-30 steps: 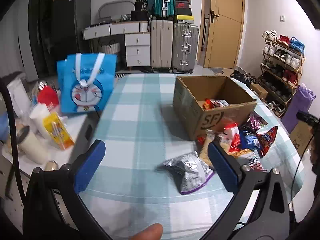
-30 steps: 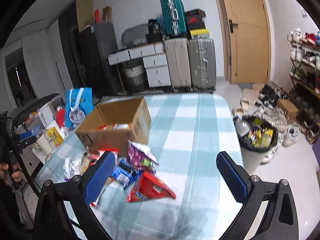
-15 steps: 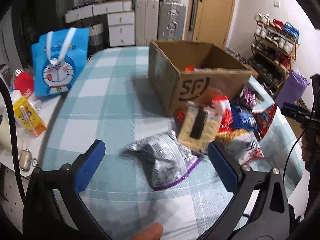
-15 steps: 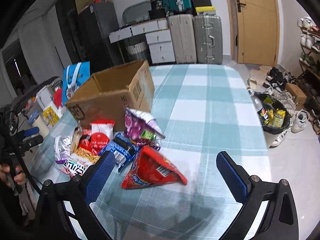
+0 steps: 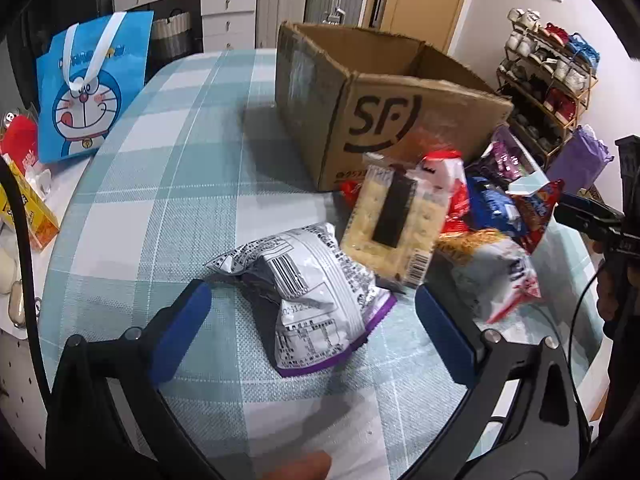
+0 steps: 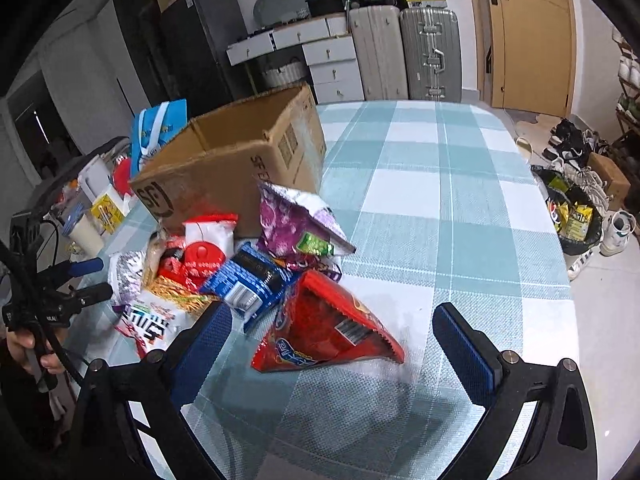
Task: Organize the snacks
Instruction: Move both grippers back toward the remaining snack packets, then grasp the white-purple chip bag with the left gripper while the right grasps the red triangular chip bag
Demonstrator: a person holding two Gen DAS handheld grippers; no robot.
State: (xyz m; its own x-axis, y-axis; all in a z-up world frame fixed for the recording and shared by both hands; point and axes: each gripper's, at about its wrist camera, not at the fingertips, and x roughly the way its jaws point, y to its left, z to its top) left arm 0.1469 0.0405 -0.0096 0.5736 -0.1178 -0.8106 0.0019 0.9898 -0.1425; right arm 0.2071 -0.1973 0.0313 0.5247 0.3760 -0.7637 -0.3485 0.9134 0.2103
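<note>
An open cardboard box (image 5: pixel 384 112) marked SF stands on the checked tablecloth, with a heap of snack packets in front of it. My left gripper (image 5: pixel 312 300) is open just above a silver packet with purple trim (image 5: pixel 308 292), its blue pads on either side. A cracker pack (image 5: pixel 394 224) leans beside that packet. In the right wrist view, my right gripper (image 6: pixel 332 316) is open over a red triangular chip bag (image 6: pixel 324 328). Behind the bag lie a blue packet (image 6: pixel 248 280) and a purple packet (image 6: pixel 296 220), with the box (image 6: pixel 240 160) beyond.
A blue cartoon gift bag (image 5: pixel 88 88) stands at the table's left edge, near a yellow carton (image 5: pixel 36 216). Suitcases (image 6: pixel 404 52) and drawers line the back wall. A bin (image 6: pixel 572 212) and shoes sit on the floor to the right. A hand holds the other gripper (image 6: pixel 52 300).
Both grippers have come forward and down toward the snack heap. The silver packet now lies between the left pads and the red bag between the right pads. Both stayed open.
</note>
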